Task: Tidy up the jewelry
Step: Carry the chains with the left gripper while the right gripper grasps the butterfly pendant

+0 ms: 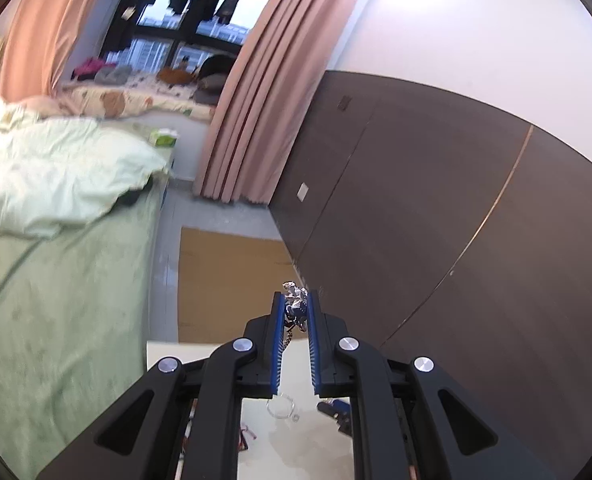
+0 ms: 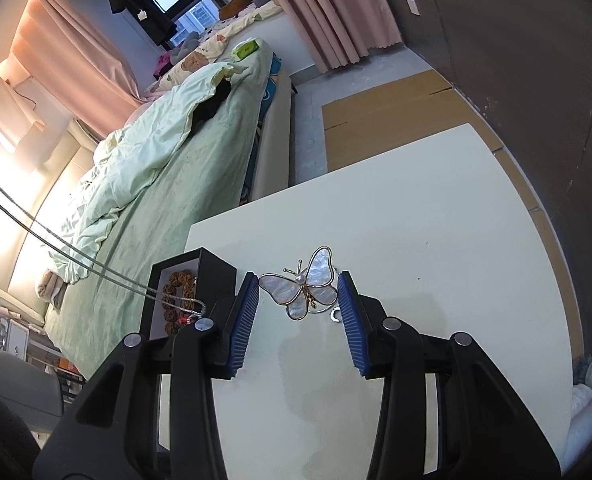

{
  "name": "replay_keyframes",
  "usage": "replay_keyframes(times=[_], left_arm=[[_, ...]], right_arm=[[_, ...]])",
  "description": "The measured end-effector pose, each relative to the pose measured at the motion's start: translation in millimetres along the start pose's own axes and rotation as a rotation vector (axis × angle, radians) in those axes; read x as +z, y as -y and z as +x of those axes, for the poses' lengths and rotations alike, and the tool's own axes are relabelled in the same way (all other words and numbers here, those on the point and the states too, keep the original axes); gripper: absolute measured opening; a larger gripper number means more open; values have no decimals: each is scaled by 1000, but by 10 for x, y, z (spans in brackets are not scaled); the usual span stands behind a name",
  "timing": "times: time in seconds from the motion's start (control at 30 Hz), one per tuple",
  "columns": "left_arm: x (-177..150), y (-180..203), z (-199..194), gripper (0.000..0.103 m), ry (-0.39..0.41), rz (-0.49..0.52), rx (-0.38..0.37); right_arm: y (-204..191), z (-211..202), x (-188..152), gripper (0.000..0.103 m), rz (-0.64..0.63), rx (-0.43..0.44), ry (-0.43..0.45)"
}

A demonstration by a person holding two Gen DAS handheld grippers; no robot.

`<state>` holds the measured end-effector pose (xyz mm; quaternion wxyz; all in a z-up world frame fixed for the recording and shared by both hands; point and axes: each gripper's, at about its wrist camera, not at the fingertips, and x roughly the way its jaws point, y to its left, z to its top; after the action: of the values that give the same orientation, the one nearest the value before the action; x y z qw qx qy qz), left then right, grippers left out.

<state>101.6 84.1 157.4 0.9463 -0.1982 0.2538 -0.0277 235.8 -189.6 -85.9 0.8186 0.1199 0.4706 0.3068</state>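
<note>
Two tools: your left tool (image 1: 296, 304) clamps a silver pendant (image 1: 294, 298) aloft for boxing, while your right tool (image 2: 299, 298) spreads wide around the butterfly brooch (image 2: 304, 283).

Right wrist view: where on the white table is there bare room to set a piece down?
Bare tabletop runs beyond the butterfly brooch to the far edge and right toward the cardboard. Another bare patch lies nearer than the brooch. It is crowded at the left by the black jewelry box with the beaded bracelet and silver chain.

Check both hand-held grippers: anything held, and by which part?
Left hand-held gripper pinches a silver necklace at its bunched pendant end. Right hand-held gripper holds nothing, open around the butterfly brooch.
</note>
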Motion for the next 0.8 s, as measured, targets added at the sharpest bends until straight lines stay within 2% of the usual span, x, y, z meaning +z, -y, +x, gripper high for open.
replay_keyframes(times=[0.13,0.27,0.47,0.8], left_arm=[[-267,-311,167,9,-43,-65,31],[-252,-523,103,9,-31,-114,37],[79,-275,-268,9,57,-39,27],[357,-14,-490,9,100,15,31]], right_arm=[[-25,22,-17,42,-2,-4,-5],[-62,74,-15,42,-11,-14,-16],[-96,187,-17,42,-13,-29,-34],[-156,267,-52,42,-23,-19,-53]])
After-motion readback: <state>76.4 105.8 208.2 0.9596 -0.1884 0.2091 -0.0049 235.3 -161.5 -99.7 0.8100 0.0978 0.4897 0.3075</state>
